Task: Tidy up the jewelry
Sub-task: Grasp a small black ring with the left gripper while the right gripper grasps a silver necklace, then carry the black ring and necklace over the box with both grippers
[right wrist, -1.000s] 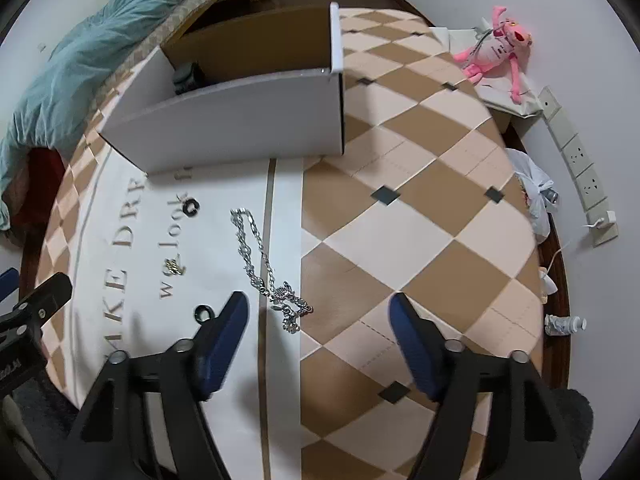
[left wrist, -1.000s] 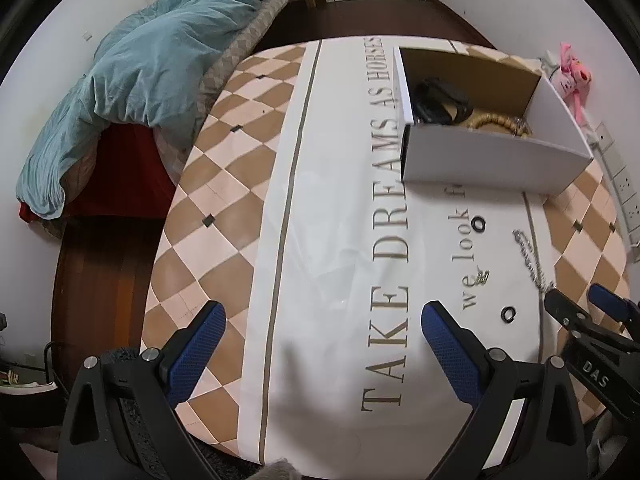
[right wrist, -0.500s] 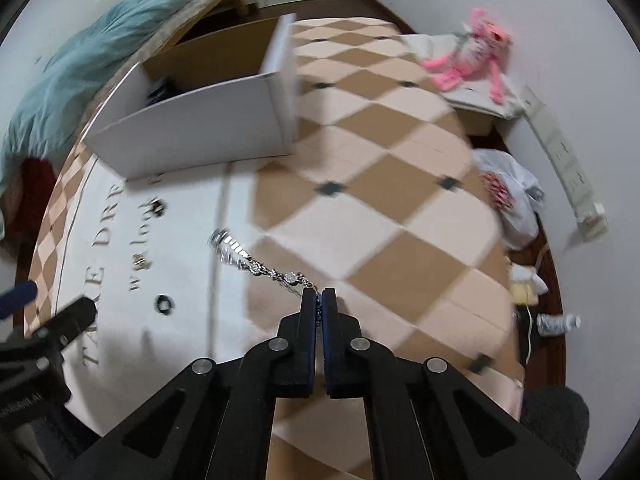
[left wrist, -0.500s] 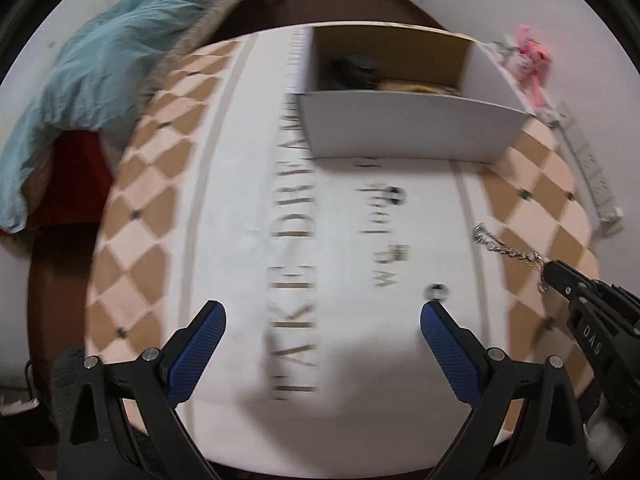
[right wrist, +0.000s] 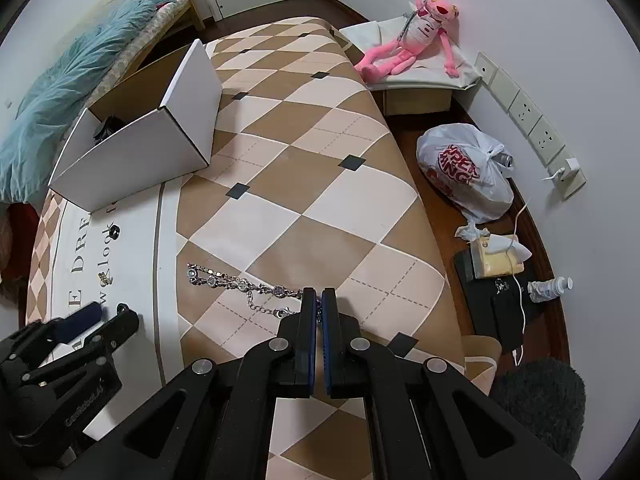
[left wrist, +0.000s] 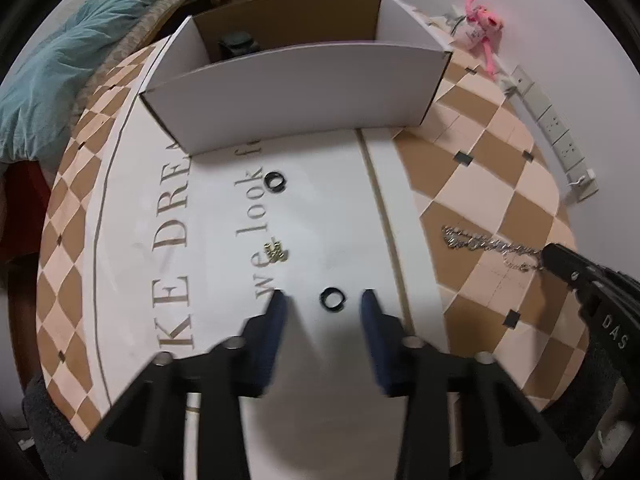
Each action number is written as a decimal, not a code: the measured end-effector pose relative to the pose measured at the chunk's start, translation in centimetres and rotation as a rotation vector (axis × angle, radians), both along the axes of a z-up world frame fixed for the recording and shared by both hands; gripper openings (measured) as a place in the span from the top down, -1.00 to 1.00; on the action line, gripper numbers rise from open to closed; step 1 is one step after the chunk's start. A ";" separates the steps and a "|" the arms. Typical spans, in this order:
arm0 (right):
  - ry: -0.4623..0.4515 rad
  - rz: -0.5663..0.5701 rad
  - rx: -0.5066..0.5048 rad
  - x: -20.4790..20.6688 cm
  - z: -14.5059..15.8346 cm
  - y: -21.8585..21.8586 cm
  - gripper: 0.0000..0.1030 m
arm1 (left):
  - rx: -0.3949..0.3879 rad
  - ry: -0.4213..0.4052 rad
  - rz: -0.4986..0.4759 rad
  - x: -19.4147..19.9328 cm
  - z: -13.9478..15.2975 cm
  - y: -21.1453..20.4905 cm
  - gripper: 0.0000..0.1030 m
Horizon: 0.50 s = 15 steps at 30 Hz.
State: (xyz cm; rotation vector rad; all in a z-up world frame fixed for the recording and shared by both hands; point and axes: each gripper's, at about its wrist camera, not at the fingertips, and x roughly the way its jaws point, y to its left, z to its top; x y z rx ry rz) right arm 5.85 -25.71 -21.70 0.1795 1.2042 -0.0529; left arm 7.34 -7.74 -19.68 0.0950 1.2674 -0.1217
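Left gripper (left wrist: 323,298) closing around a black ring (left wrist: 333,299) at lower centre of its view — pads not yet touching it. Right gripper (right wrist: 319,295) is clamped tight on the silver chain (right wrist: 240,282), which trails left across the checkered cloth (right wrist: 320,184) — white box (left wrist: 296,92) upper centre.

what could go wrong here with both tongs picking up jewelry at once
The right tongs pinch only one end of the silver chain; the rest trails on the table and may snag or slip free on lifting. The left tongs are closing around a small black ring, which could skid or pop out sideways.
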 end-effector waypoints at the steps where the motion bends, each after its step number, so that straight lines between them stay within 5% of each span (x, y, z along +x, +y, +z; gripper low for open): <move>1: 0.000 0.000 0.000 0.0 0.0 0.0 0.95 | -0.001 -0.004 -0.005 0.0 0.0 -0.2 0.55; 4: 0.000 -0.001 0.001 0.0 0.0 0.0 0.95 | -0.008 -0.013 -0.019 0.4 0.0 -0.2 0.79; 15: -0.048 0.031 0.061 -0.2 3.2 0.7 0.95 | -0.034 -0.094 -0.029 -0.3 2.9 0.8 0.80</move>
